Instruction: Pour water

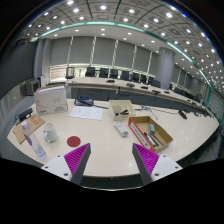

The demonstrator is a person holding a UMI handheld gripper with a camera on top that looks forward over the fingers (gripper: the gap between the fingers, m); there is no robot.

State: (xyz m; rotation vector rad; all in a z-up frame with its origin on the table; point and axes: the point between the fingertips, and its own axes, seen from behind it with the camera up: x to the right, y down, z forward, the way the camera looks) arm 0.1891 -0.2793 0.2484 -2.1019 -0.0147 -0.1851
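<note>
— Hovering above the near edge of the table (100, 150), is the gripper (112, 160) holding anything?

— No. Its two fingers are standing well apart, their pink pads (76, 158) facing each other, and only bare tabletop is showing between them. Nothing is being pressed.

— Where is the thing for pouring water sitting?

— A clear plastic bottle (37, 147) appears to be standing upright to the left of the left finger, near the table's left edge; it is too small for me to be sure of it. Just to its right, a round red lid or coaster (73, 141) is lying flat on the table, slightly beyond the left fingertip.

— And on the right?

— An open cardboard box (150, 131) with red things inside is resting just beyond the right finger. A smaller box (122, 108) is sitting farther back, near the middle, and a small white object (121, 129) is lying between the two.

— Anything farther off?

— A white box-like unit (50, 99) is standing at the far left of the table, with a sheet of paper (87, 113) lying beside it. Beyond the table, rows of desks with dark chairs (112, 73) are running across the room under ceiling lights.
</note>
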